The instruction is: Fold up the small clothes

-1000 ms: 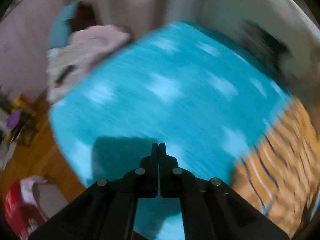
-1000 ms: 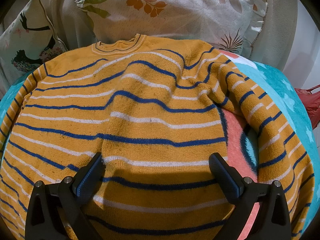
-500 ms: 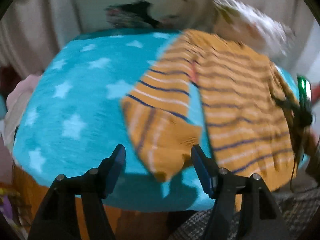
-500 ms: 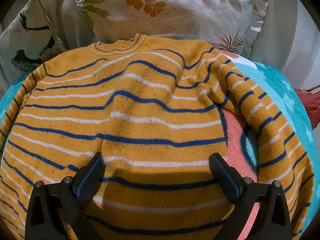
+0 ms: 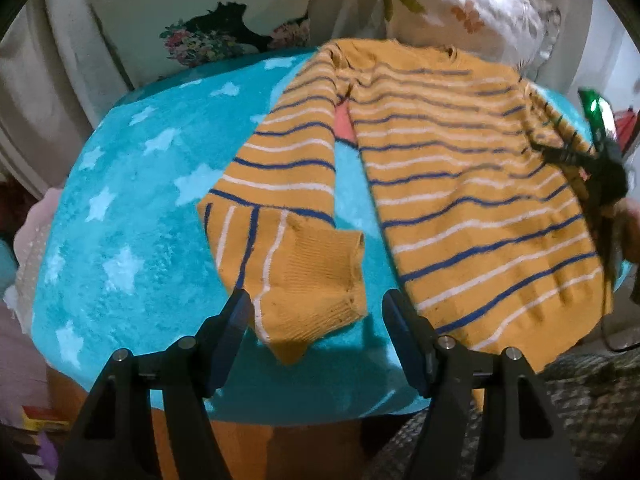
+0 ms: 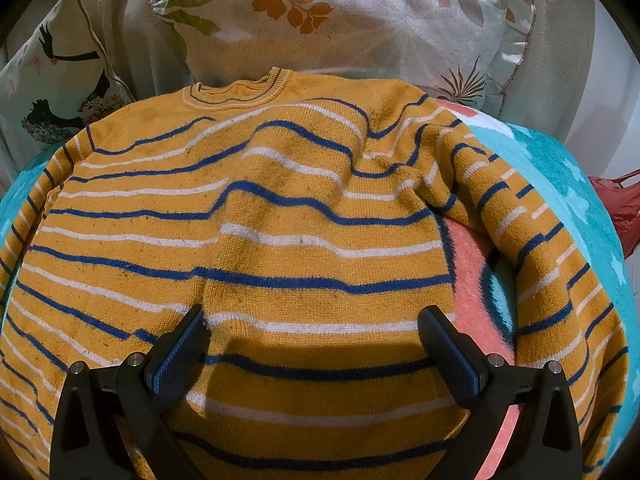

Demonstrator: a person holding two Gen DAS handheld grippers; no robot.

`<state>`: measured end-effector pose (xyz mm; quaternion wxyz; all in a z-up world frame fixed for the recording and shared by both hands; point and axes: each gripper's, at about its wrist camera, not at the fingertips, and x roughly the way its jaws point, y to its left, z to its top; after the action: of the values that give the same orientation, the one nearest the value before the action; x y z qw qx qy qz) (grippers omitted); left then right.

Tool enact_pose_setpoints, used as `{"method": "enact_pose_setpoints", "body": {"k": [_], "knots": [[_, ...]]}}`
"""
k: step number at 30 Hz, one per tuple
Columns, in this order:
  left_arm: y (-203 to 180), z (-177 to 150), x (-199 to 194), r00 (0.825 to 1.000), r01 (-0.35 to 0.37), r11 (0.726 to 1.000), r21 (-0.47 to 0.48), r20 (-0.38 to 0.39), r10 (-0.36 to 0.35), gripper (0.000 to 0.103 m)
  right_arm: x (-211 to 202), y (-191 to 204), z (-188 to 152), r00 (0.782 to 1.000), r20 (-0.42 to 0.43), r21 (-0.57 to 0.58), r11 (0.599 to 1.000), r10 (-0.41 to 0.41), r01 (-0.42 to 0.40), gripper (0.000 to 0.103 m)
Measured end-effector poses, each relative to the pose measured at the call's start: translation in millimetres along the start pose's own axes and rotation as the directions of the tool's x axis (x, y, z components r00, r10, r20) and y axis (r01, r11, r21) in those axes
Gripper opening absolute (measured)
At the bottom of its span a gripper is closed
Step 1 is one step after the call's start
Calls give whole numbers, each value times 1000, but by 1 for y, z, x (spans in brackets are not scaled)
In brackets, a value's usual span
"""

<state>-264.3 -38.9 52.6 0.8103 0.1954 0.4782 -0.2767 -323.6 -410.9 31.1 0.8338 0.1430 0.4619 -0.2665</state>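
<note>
Sweater point(image 6: 256, 232) cuff point(image 5: 316, 292) lies between spread left tongs point(image 5: 316, 312).

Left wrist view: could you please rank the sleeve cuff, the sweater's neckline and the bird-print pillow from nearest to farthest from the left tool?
1. Sleeve cuff: just ahead of the open left tool, lying on the star blanket.
2. Sweater's neckline: far end of the garment, right of centre.
3. Bird-print pillow: behind the blanket's far edge, to the left.

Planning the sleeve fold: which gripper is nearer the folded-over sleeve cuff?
Left. The left gripper brackets the sleeve cuff; the right gripper hovers over the sweater body.
</note>
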Motion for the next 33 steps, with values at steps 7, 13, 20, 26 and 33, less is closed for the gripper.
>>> {"method": "enact_pose_setpoints", "body": {"k": [7, 13, 20, 26, 33], "knots": [[6, 14, 21, 998, -51, 998, -30, -31, 50, 8, 0, 0, 0, 1000, 0, 0, 1000, 0, 0, 103], [152, 38, -9, 993, 18, 844, -536, 105, 46, 7, 0, 0, 0, 1000, 0, 0, 1000, 0, 0, 103], [280, 29, -2, 987, 1, 603, -798, 97, 128, 6, 0, 0, 0, 1000, 0, -1, 1000, 0, 0, 103], [314, 14, 10, 985, -43, 489, -871, 44, 165, 0, 0, -1, 0, 1000, 0, -2, 1000, -1, 1, 103], [349, 12, -3, 977, -9, 409, -912, 79, 197, 0, 0, -1, 0, 1000, 0, -3, 1000, -1, 1, 103]]}}
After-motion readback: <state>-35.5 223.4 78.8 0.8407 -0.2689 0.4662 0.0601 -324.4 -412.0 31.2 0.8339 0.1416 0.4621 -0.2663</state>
